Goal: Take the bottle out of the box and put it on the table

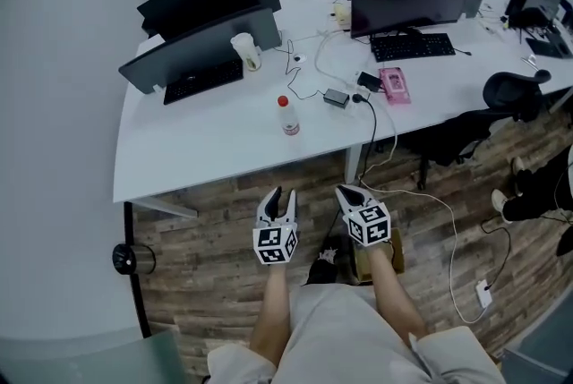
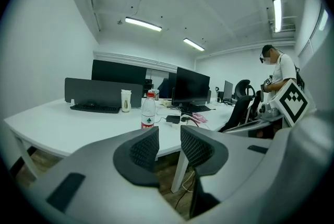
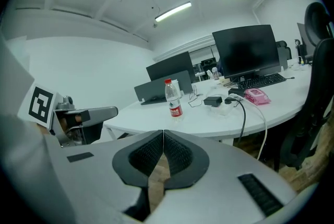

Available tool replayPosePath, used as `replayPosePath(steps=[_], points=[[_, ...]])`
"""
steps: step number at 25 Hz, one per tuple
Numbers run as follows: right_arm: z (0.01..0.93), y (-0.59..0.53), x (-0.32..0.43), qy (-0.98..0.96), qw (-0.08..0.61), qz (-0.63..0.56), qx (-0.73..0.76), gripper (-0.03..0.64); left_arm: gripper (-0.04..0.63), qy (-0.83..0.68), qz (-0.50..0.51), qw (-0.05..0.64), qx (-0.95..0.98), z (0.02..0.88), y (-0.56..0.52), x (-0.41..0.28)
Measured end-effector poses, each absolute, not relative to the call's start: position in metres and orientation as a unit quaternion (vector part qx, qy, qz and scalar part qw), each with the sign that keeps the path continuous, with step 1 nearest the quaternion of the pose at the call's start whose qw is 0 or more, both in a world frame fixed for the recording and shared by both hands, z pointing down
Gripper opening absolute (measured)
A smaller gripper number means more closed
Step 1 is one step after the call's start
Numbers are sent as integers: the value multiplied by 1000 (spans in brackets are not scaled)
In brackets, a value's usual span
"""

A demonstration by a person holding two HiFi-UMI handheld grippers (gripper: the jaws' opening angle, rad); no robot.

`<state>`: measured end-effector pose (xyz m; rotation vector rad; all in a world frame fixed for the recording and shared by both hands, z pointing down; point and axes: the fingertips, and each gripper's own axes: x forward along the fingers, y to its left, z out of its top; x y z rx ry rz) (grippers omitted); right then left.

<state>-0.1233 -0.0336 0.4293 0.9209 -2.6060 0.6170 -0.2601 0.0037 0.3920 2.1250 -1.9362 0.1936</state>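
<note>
White tabletop (image 1: 206, 140) carries the bottle (image 1: 288, 116), upright with its red cap on, near the front edge and well apart from both my grippers. I hold them side by side low over the wooden floor (image 1: 215, 239), pointing at the desk and tipped slightly down. My left gripper (image 2: 169, 138) has its jaws a narrow gap apart, nothing between them. My right gripper (image 3: 163, 138) has its jaws pressed together, holding nothing. The cardboard box (image 1: 395, 251) sits under my right forearm, its inside hidden.
</note>
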Motion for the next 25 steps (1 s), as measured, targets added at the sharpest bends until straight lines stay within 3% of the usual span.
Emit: replayPosePath(steps=[8,25], points=[[427,-16,-123,-918,160,202,302,40,15,-692,70,135,706,394,33,-264],[402,-18,-124,-925,152,159,310,40,15,-685,58,148,711,382,44,-255]])
